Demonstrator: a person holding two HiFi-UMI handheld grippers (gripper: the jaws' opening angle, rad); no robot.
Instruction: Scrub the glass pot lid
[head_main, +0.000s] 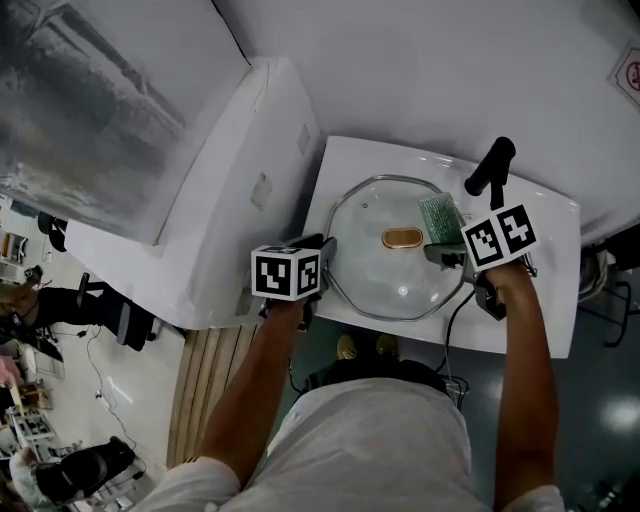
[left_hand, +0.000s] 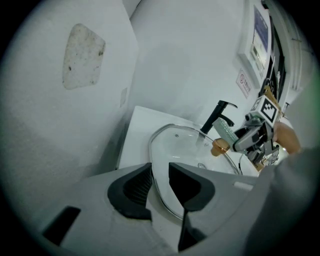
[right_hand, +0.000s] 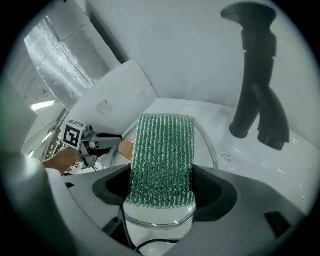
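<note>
Centre frame, the glass pot lid (head_main: 395, 275) sits over the white sink (head_main: 545, 300), its left rim clamped by the left gripper (head_main: 324, 252). The right gripper (head_main: 442, 250) clenches a green scouring pad (head_main: 440, 214) (just right of the gold knob (head_main: 403, 238)), with the black faucet (head_main: 490, 166) close above.

A black faucet (right_hand: 255, 80) rises just beyond the fingers (right_hand: 215, 194) of the right gripper (right_hand: 162, 192), on a white sink (head_main: 540, 295). A white slanted panel (head_main: 230, 200) lies left of the left gripper (head_main: 325, 247) fingers.

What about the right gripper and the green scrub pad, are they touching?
Touching. The right gripper view shows the right gripper clamping the green scrub pad, one jaw on each side.
</note>
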